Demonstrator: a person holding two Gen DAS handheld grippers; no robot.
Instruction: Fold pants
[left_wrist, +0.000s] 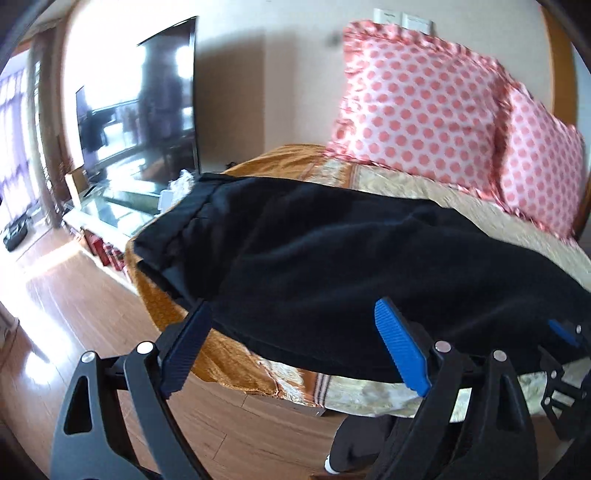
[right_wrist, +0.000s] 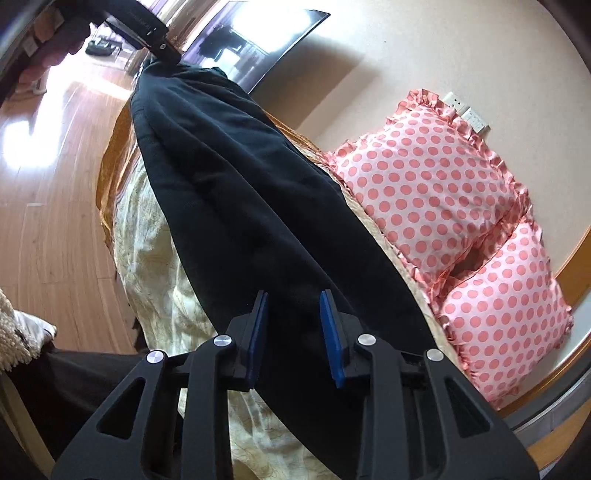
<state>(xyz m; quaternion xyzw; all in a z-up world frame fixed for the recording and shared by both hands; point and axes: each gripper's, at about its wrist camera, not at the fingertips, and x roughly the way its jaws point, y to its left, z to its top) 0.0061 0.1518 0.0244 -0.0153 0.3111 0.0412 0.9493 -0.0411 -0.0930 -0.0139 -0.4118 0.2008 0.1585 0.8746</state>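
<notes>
Black pants (left_wrist: 332, 258) stretched lengthwise over the bed (left_wrist: 369, 398). Left gripper (left_wrist: 295, 347) spread wide, holding nothing; right gripper (right_wrist: 293, 332) half open astride one end, grip uncertain.

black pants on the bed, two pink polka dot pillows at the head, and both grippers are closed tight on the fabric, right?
Not both. The left wrist view shows the left gripper wide open over the black pants. The bed and pillows are as you say.
</notes>
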